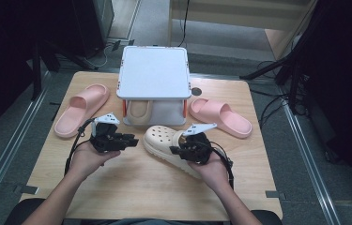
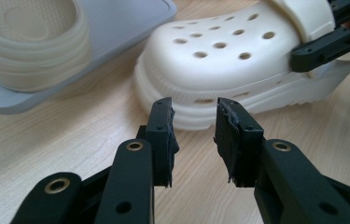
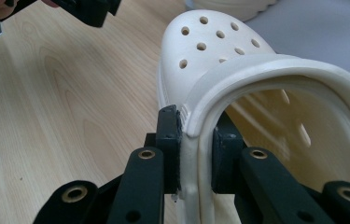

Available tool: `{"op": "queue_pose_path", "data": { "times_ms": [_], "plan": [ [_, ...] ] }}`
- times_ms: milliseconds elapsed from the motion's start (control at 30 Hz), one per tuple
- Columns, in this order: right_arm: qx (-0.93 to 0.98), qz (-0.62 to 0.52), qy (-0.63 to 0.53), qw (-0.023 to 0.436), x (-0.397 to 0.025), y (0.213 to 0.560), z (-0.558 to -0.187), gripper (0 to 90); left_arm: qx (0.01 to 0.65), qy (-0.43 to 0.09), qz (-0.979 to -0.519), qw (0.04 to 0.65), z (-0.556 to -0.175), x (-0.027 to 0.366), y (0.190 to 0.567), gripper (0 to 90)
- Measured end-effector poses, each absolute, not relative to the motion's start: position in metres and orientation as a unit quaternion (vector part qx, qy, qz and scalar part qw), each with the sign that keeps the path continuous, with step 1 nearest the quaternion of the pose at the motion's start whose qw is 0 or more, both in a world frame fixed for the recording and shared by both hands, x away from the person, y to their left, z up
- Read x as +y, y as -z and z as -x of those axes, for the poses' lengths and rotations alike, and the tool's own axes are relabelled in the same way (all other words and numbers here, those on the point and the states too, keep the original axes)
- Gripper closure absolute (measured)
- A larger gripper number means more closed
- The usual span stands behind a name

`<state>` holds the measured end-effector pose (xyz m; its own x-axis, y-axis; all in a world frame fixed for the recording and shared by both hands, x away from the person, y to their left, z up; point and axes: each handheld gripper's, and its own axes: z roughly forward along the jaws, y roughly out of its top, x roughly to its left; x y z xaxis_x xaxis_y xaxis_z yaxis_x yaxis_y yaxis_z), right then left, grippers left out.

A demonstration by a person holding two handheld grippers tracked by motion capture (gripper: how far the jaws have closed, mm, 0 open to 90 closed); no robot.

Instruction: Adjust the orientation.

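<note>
The right gripper (image 3: 196, 149) has its jaws pressed together on the side wall of the cream perforated foam clog (image 1: 166, 143), at the edge of its opening beside the strap, while the left gripper (image 2: 193, 133) holds nothing, its jaws a modest gap apart and aimed at the clog's toe. That clog lies on the light wooden table (image 1: 131, 187) in front of the grey two-level plastic shoe rack (image 1: 154, 75); its long axis runs from the toe, near the rack and pointing toward the left gripper, back to the heel under the right hand, so the free left gripper looks best placed to take the toe end. By count: one rack, two pink moulded foam slides, one at the left (image 1: 80, 108) and one at the right (image 1: 220, 116), and two cream clogs, the second (image 1: 139, 112) already resting on the rack's lower shelf.
</note>
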<state>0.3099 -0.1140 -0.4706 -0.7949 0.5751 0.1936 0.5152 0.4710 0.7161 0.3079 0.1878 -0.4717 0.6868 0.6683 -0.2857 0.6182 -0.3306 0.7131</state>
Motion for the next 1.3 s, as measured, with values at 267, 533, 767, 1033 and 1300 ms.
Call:
{"op": "queue_pose_path", "data": {
  "times_ms": [267,533,767,1033,1300],
  "plan": [
    [0.864,-0.300,-0.405,0.018,-0.094,0.480,-0.310,78.1,0.398,-0.036,-0.813,0.424,-0.301,0.182,0.480,68.3],
    [0.872,-0.291,-0.395,0.007,-0.089,0.486,-0.309,77.3,0.399,-0.036,-0.815,0.418,-0.301,0.175,0.485,70.1],
    [0.865,-0.289,-0.411,-0.002,-0.100,0.477,-0.309,69.4,0.403,-0.043,-0.814,0.416,-0.305,0.173,0.488,79.5],
    [0.861,-0.275,-0.428,0.007,-0.131,0.461,-0.305,88.5,0.399,-0.046,-0.819,0.410,-0.306,0.165,0.492,84.5],
    [0.850,-0.305,-0.428,0.026,-0.158,0.458,-0.321,90.0,0.406,-0.041,-0.818,0.406,-0.309,0.165,0.497,85.4]
  ]
}}
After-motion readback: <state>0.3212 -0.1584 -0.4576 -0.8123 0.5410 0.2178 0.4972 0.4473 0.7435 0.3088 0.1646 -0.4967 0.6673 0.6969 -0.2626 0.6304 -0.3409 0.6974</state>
